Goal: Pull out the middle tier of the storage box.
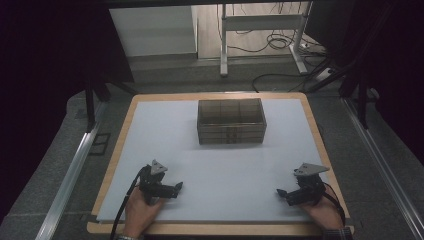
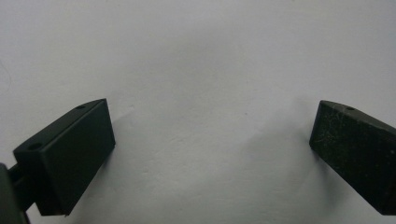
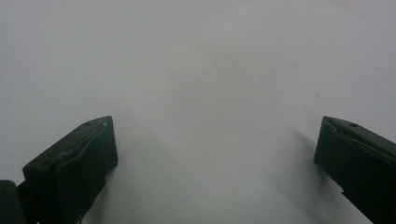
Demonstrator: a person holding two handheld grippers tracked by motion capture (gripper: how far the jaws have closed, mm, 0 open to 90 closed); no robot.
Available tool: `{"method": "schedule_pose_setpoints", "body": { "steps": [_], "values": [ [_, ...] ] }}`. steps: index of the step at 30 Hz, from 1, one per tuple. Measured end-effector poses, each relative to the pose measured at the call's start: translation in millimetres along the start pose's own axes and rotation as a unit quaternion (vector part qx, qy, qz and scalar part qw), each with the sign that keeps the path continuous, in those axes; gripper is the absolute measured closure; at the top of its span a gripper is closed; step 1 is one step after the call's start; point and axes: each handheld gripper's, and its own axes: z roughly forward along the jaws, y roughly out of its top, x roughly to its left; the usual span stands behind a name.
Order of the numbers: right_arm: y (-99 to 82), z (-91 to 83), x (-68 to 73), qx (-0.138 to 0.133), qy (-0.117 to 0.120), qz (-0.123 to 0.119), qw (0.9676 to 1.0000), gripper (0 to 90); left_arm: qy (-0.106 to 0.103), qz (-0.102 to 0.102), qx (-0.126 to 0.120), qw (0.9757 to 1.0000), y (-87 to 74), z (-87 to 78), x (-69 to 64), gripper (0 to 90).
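No readable text for you anywhere. The box point(image 1: 230, 121) at upper centre of the high view has small dark marks on its front wall (too small to tell if they're print). The white sheet point(image 1: 210, 165) is blank, same in both gripper views. No labels, numbers or brand marks legible on anything you're holding.

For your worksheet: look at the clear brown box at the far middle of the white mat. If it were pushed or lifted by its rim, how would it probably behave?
The box looks like thin see-through plastic, so probably light and stiff, perhaps slippery to grip. It sits low and wide, so a push would likely slide it across the smooth white mat rather than tip it. Its inner dividers suggest the walls resist squeezing.
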Motion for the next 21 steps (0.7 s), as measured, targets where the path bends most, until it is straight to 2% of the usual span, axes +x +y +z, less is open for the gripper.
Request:
{"method": "schedule_pose_setpoints", "body": {
  "steps": [1, 21],
  "values": [
    [0.0, 0.0, -0.1, 0.000, 0.000, 0.001, 1.0000, 0.0, 0.000, 0.004, 0.004, 1.0000, 0.1, -0.5, 0.7, 0.0],
    [-0.2, -0.7, 0.2, -0.002, 0.003, -0.002, 1.0000, 0.7, 0.001, 0.001, 0.001, 1.0000, 0.0, -0.1, 0.1, 0.0]
  ]
}}
